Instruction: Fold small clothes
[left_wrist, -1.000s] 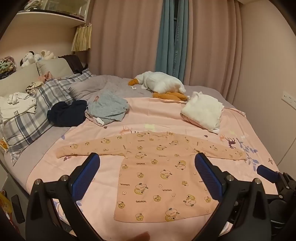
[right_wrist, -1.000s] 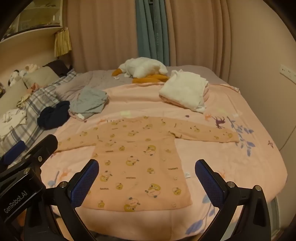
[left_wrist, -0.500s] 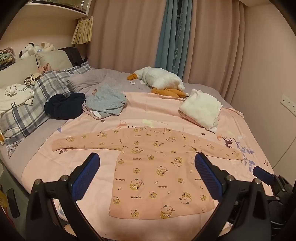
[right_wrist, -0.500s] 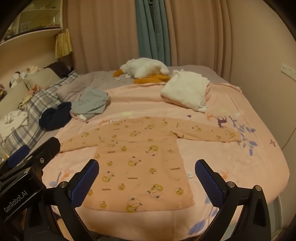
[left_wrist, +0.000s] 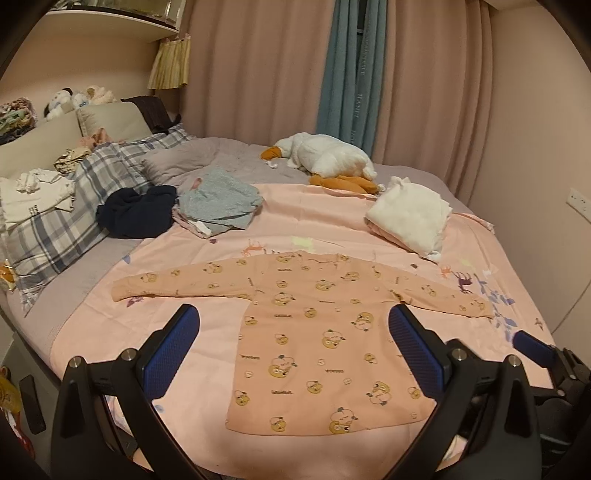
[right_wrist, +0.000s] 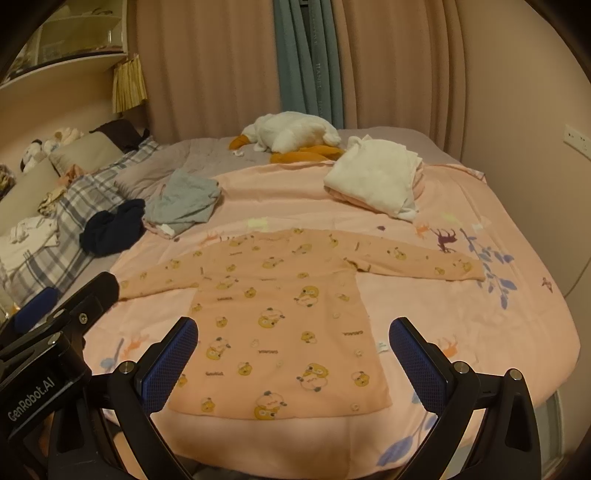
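A small peach long-sleeved top (left_wrist: 317, 332) (right_wrist: 280, 325) printed with little bears lies flat on the pink bedspread, both sleeves stretched out sideways, hem toward me. My left gripper (left_wrist: 293, 347) hovers open above the near edge of the bed, over the top's lower half, holding nothing. My right gripper (right_wrist: 293, 354) is likewise open and empty, held above the hem. The left gripper's body (right_wrist: 51, 354) shows at the lower left of the right wrist view, and the right gripper's finger (left_wrist: 532, 341) at the lower right of the left wrist view.
A folded white garment (left_wrist: 410, 218) lies behind the top on the right. A grey garment (left_wrist: 218, 203) and a dark navy bundle (left_wrist: 136, 214) lie at the left, next to plaid pillows (left_wrist: 74, 221). A plush goose (left_wrist: 325, 155) rests near the curtains. The bed edge is just below the hem.
Both grippers have drawn back and risen slightly from the bed, so the top sits a bit farther off in both views. The top itself has not moved; both stay open.
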